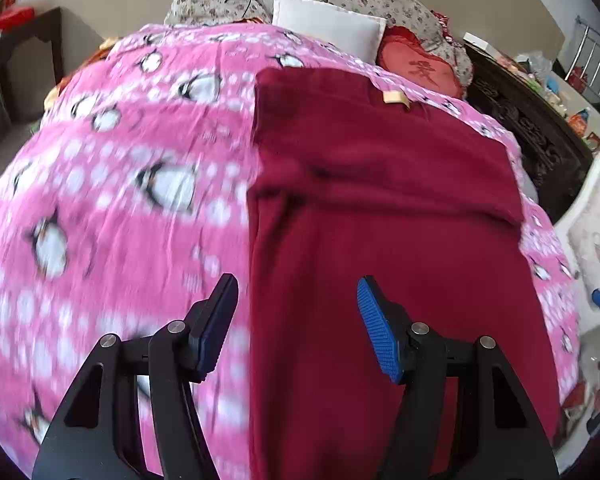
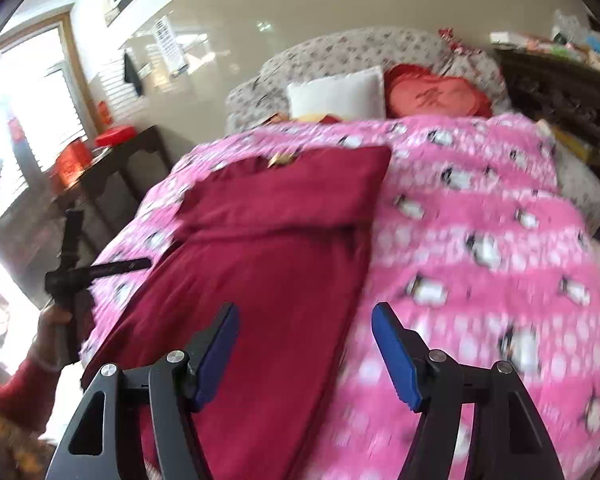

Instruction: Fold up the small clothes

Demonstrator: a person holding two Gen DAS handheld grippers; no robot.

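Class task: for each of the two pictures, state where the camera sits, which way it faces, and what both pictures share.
Left wrist: sits behind the open left gripper, facing the headboard; the garment's left edge lies between its fingers.
Right wrist: sits behind the open right gripper, facing the headboard; the garment's right edge lies between its fingers.
Shared: dark red garment, pink penguin blanket, white pillow.

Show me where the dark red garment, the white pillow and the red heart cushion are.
dark red garment [image 1: 379,240], left wrist view, middle of its cloth.
white pillow [image 2: 337,94], right wrist view, centre of its face.
red heart cushion [image 2: 435,98], right wrist view, centre near the character.
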